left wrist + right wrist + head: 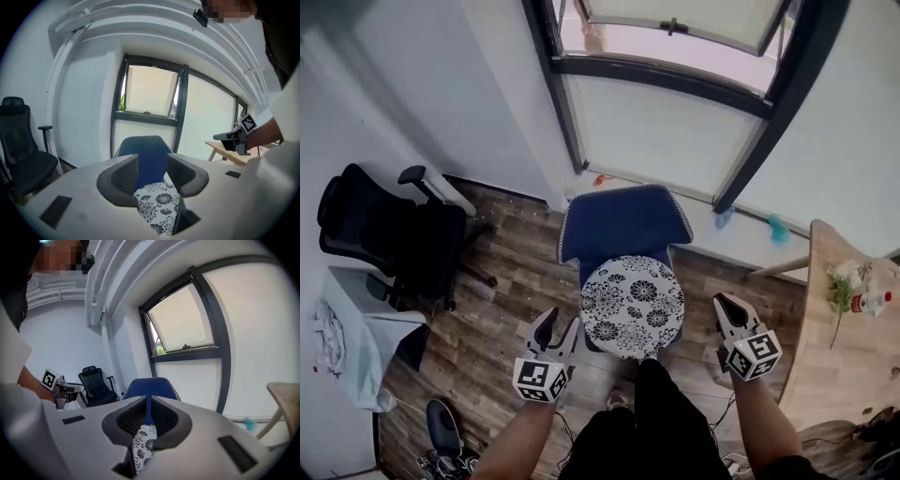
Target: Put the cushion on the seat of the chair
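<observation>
Head view shows the round black-and-white floral cushion (631,305) lying flat on the seat of the blue chair (623,220), in front of the backrest and covering most of the seat. That is how the task sentence wants it. As far as these pictures go, nothing of the job looks left to do, though a single moment cannot say whether it was just laid there or lay so all along. Neither hand carries anything. The left tool (556,330) hangs just beside the cushion's near-left edge with its jaws well apart. In the left gripper view the gap between them (152,161) is empty, and the cushion (157,206) and the chair back (145,147) show through it further off, with neither pad on the fabric. The right tool (727,307) hovers off the right side of the chair, clearly apart from the cushion. In the right gripper view its jaws (149,404) are drawn almost together, leaving only a thin slit with nothing pinched in it. A strip of the floral cushion (143,446) shows below and beyond them. A wooden desk (839,347) stands to the right and a black office chair (389,239) to the left, both well apart from the blue chair.
</observation>
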A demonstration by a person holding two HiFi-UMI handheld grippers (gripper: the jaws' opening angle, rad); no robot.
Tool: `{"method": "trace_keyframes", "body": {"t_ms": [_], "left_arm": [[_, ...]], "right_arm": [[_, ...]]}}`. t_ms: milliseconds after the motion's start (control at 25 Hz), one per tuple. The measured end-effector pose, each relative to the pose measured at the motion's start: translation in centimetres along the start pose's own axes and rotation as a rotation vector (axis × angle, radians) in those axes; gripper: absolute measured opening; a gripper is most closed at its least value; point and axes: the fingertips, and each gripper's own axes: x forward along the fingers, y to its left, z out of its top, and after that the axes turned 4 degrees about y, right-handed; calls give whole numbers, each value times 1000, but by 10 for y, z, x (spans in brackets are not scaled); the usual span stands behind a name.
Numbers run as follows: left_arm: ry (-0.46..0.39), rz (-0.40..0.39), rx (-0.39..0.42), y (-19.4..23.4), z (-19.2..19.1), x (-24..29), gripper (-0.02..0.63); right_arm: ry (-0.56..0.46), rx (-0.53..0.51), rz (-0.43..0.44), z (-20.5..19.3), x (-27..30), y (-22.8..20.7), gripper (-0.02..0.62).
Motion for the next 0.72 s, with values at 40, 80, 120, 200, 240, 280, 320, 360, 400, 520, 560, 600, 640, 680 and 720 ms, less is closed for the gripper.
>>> {"method": "trace_keyframes", "body": {"t_ms": [40, 80, 120, 200, 240, 280, 320, 360, 400, 520, 560, 600, 640, 680, 720], "left_arm": [[-26, 5, -2, 0, 12, -9, 184], [-55, 14, -2, 0, 24, -18, 171], [-83, 23, 1, 1, 36, -28, 150], [-123, 27, 13, -1, 56, -40, 115], [-131, 22, 18, -3, 64, -43, 106], [-135, 14, 21, -5, 70, -45, 102], [-138, 7, 21, -7, 76, -46, 100], [-144, 3, 20, -9, 81, -48, 100], [-152, 2, 19, -10, 85, -52, 100], [-176, 4, 22, -13, 97, -66, 95], [-183, 3, 26, -15, 101, -69, 89], [-190, 0, 31, -18, 105, -71, 80], [-194, -2, 35, -20, 108, -73, 72], [-196, -3, 38, -22, 112, -75, 66], [-198, -1, 40, -23, 116, -77, 57]], "right_arm": [[-8, -6, 4, 8, -6, 4, 48], [-16, -12, 9, 15, -12, 9, 46], [-26, -19, 11, 22, -18, 13, 46], [-50, -28, 8, 35, -26, 20, 46], [-62, -29, 3, 42, -29, 21, 46], [-75, -26, -2, 48, -32, 23, 46], [-88, -21, -8, 53, -35, 25, 46], [-100, -18, -14, 59, -39, 27, 46], [-109, -16, -18, 64, -43, 30, 46], [-128, -18, -3, 77, -51, 43, 46], [-134, -22, 5, 82, -54, 47, 46], [-139, -27, 11, 87, -57, 50, 43], [-144, -30, 17, 91, -59, 53, 41], [-150, -30, 23, 96, -62, 55, 40], [-156, -30, 29, 102, -63, 56, 38]]}}
